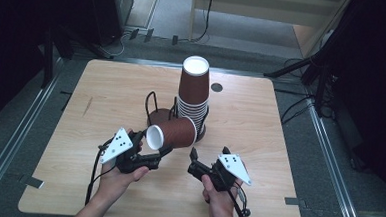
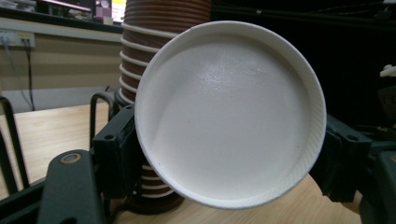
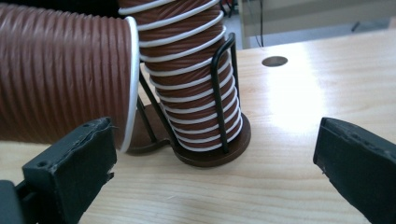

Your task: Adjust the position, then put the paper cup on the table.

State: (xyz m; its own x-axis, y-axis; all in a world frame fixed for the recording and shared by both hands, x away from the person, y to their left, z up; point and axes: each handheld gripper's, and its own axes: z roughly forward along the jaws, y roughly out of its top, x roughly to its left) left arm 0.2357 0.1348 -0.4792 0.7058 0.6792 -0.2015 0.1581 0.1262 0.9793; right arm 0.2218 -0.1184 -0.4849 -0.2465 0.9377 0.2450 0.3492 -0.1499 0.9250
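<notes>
Dark curtains and cables are surrounding a light wooden table point(image 1: 106, 104), where a tall stack of upside-down brown ribbed paper cups point(image 1: 193, 96) is standing in a black wire cup holder point(image 3: 219, 149) near the middle. Just beside the stack, the left gripper point(image 1: 154, 157) is clamping a single brown paper cup point(image 1: 172, 133) sideways above the table, its white base facing the camera in the left gripper view. The right gripper point(image 1: 194, 161) is hovering nearby, jaws spread wide and empty.
</notes>
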